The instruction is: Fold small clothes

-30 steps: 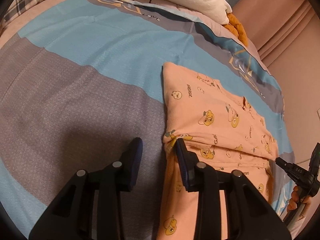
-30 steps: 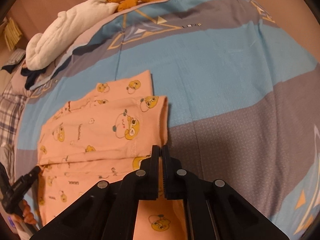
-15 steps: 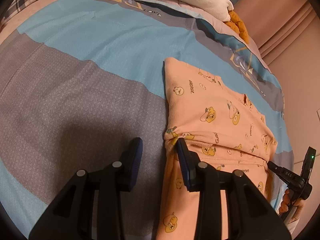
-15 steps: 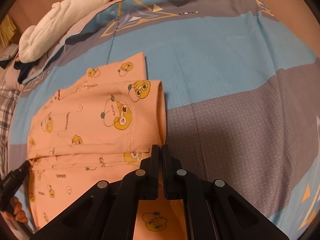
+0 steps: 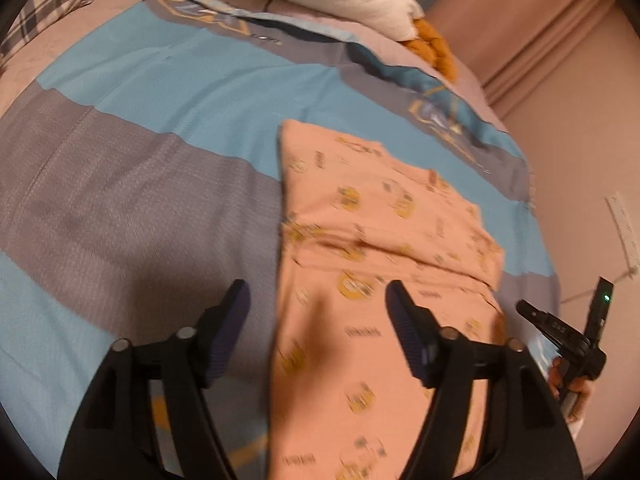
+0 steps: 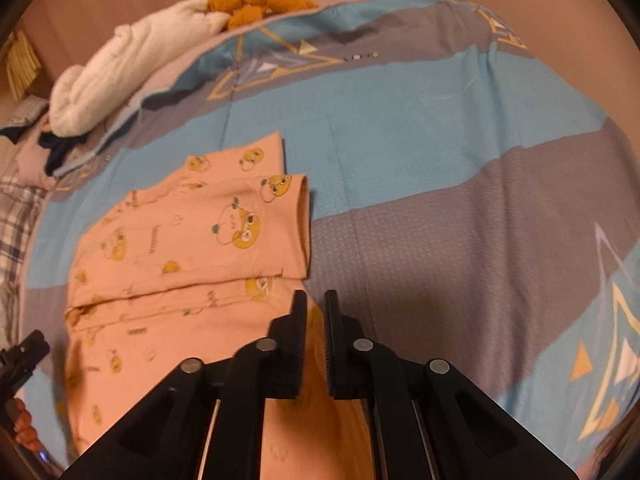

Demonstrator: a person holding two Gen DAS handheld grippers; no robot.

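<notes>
While the left wrist view is smeared by motion, the left gripper (image 5: 316, 312) clearly has its jaws spread wide, having just been opening, with nothing between the pads; they hang above the near part of the peach garment (image 5: 384, 280). That garment lies flat on the striped bedspread (image 5: 160, 140), its sleeves already turned in across the body, so one lengthwise fold looks done. At the right edge a hand (image 5: 568, 384) holds the other tool. To do the next fold well, I would judge that the open jaws should come down on the near hem at its outer corner, pinch both layers together, and carry them evenly toward the collar so the turned-in sleeve does not slide out.

From the right wrist view, the right gripper (image 6: 316, 312) shows a narrow slit between its fingertips; they look nearly pressed together. Whether they pinch the cloth edge under them I cannot tell, as the fabric only passes beneath. The folded sleeve (image 6: 256, 224) rests on the body, its cuff at the garment's right edge. This side should match the left one's height and pace, or the fold will skew.

No basket, box or drawer appears in either view; a white blanket (image 6: 132, 64) and an orange plush toy (image 6: 256, 2) lie loose at the far end of the bed.
</notes>
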